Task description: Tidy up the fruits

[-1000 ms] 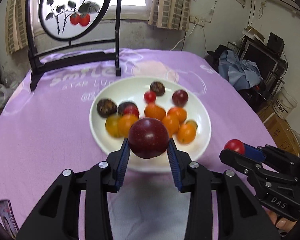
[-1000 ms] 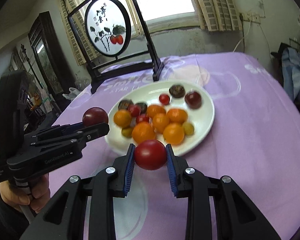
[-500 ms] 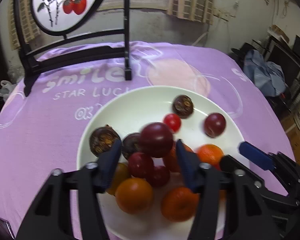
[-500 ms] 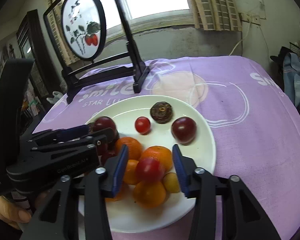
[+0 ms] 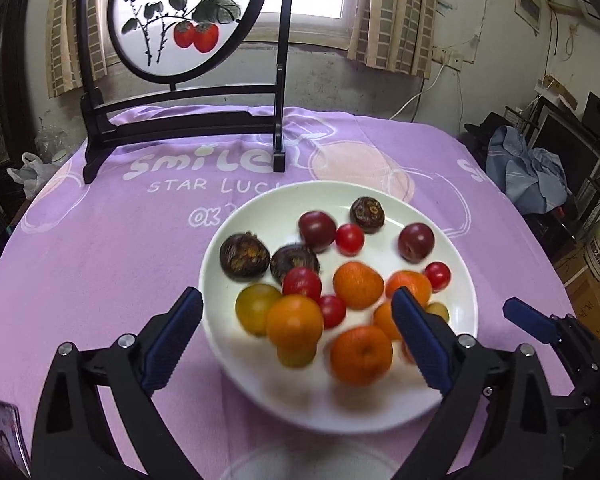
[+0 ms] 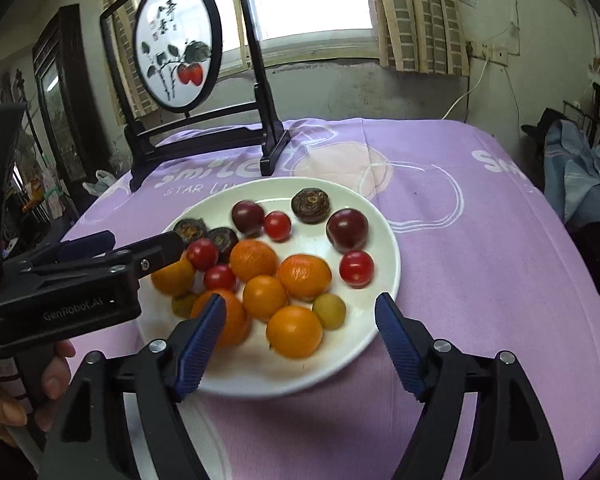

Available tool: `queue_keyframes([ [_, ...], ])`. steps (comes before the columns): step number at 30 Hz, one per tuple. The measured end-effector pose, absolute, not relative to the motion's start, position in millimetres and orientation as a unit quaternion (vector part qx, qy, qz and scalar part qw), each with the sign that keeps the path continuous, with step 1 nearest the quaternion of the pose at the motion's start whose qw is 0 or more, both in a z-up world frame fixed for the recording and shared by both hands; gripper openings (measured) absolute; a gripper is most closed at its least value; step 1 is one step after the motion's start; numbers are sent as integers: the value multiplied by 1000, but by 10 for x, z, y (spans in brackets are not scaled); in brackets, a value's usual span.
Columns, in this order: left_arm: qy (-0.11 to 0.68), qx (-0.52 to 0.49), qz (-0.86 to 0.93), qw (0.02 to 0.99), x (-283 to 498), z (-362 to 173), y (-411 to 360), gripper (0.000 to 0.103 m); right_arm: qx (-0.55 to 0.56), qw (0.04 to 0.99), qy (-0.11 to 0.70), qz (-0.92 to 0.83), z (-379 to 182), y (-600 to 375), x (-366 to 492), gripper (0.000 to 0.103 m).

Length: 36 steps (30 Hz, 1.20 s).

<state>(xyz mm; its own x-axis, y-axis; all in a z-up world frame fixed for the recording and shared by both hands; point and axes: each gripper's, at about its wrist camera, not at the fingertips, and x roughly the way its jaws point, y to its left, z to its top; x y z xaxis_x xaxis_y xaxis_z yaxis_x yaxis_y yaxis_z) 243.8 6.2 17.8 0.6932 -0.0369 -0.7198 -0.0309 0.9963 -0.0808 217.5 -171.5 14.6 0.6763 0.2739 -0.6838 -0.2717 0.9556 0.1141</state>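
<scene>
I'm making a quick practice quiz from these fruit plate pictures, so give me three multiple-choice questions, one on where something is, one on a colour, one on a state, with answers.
1. Where does the black-framed round painted screen stand?
A. Behind the round white plate, on the purple cloth
B. On the plate
C. Under the table

2. What colour is the small round fruit nearest the plate's front rim in the right wrist view?
A. Blue
B. Yellow-green
C. White

3. What state is the right claw in?
A. Shut on a red tomato
B. Shut on nothing
C. Open, holding nothing

Answers:
1 A, its feet rest on the cloth beyond the plate.
2 B, it lies olive-yellow beside the orange fruits.
3 C, its blue pads stand wide apart, having just been opening, with no fruit gripped between them.
</scene>
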Motion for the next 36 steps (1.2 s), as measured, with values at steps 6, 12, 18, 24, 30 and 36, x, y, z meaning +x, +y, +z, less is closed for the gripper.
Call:
queue_keyframes([
  [6, 402, -38, 6, 915, 1981, 80, 95, 95, -4, 919, 368, 144, 67, -1749, 1685, 85],
  [12, 402, -39, 8, 915, 1508, 14, 155, 95, -18, 923, 366, 115, -58, -1796, 1325, 86],
  [18, 395, -31, 20, 918, 1171, -75, 211, 97, 0, 922, 371, 107, -140, -1860, 1198, 87],
  [24, 405, -48, 19, 913, 1131, -240, 344, 98, -11, 921, 375, 107, -178, -1830, 1208, 87],
  [30, 404, -49, 16, 913, 1144, -263, 343, 99, -43, 920, 375, 110, -173, -1770, 1187, 87],
  [36, 432, -42, 10, 901, 1190, -359, 288, 99, -54, 916, 383, 106, -181, -1764, 1175, 93],
])
